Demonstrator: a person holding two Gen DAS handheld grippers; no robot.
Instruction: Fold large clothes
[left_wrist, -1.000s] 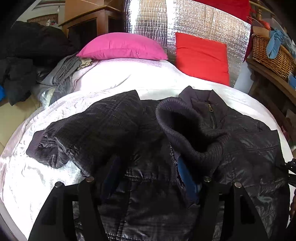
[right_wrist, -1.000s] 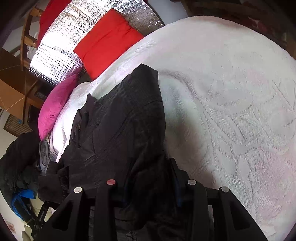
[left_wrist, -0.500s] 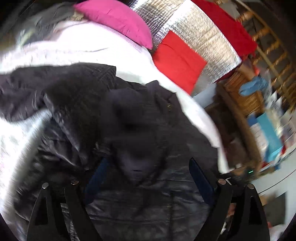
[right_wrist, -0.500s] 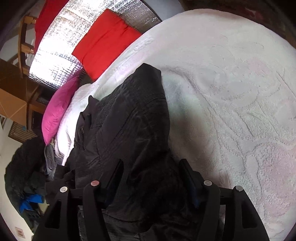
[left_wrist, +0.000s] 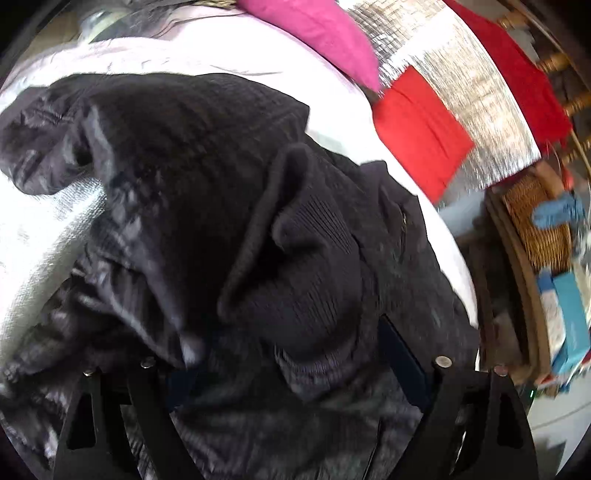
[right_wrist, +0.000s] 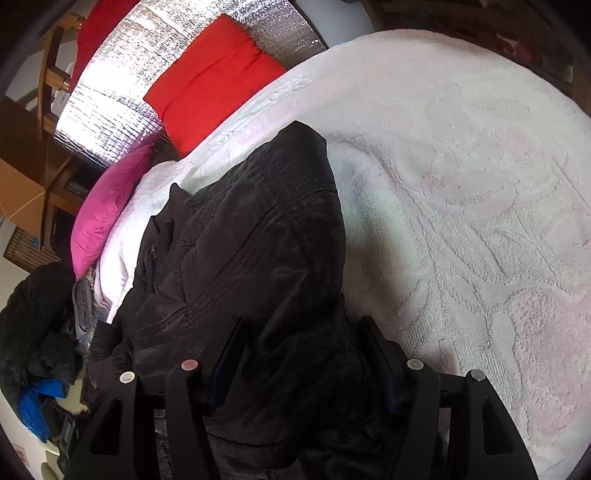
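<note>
A large black quilted jacket (left_wrist: 192, 177) lies on the white bed cover (left_wrist: 44, 229), partly folded over itself. Its ribbed knit cuff (left_wrist: 306, 266) sits between the wide-open fingers of my left gripper (left_wrist: 291, 369); the left gripper grips nothing. In the right wrist view the jacket (right_wrist: 258, 240) lies as a folded dark mass on the bed cover (right_wrist: 461, 184). My right gripper (right_wrist: 306, 354) is open, its fingers on either side of a fold of the jacket.
A pink pillow (left_wrist: 314, 33) and a red pillow (left_wrist: 417, 125) lean on a silver quilted headboard (left_wrist: 461, 85). A wicker basket (left_wrist: 535, 221) and boxes stand on a shelf at the right. Dark clothes (right_wrist: 33, 325) are piled beside the bed.
Both grippers have opened from narrow to wide. The left gripper has swung and tilted toward the right side of the bed. The jacket's sleeve now lies folded across the body.
</note>
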